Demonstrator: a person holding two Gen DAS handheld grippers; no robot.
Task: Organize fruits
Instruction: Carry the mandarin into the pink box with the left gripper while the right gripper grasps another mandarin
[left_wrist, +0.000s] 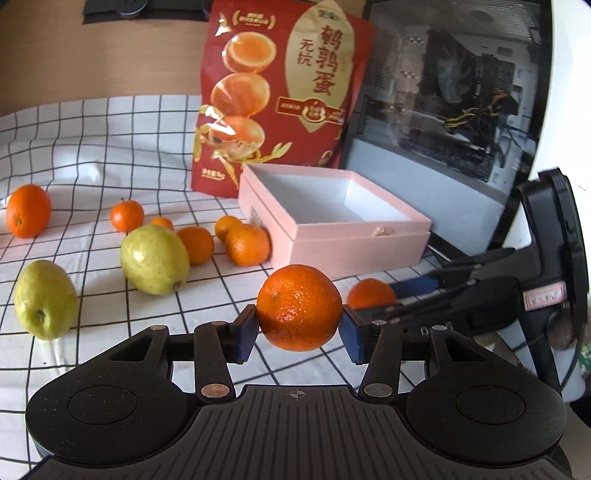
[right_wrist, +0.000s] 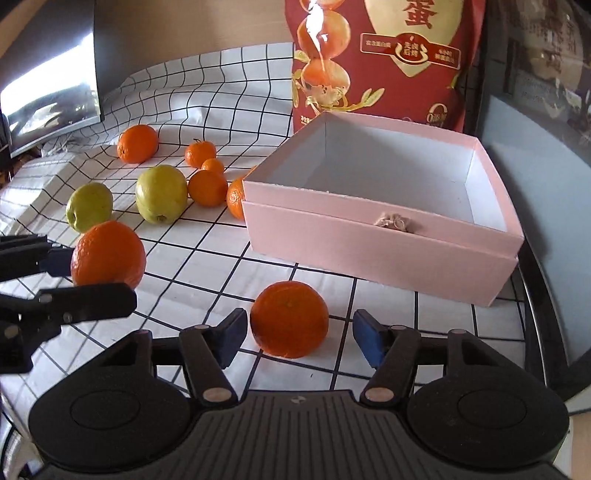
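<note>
Checked cloth (left_wrist: 110, 147) is covering the desk. Above it the left gripper (left_wrist: 300, 328) is pinching a mandarin (left_wrist: 299, 308), stem end facing left. Spread, the right gripper (right_wrist: 299, 338) is flanking another mandarin (right_wrist: 289, 319) by the pink box's (right_wrist: 369, 254) front wall.

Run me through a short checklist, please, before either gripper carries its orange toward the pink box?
1. Left gripper clamps its orange between both pads, lifted off the cloth: ok.
2. Right gripper grips its orange: not ok; gaps show on both sides and the fruit sits on the checked cloth.
3. Pink box open, nothing inside: ok.
4. Path from either orange to the box free of fruit: ok.
5. Grippers apart from each other: ok, though close.
</note>
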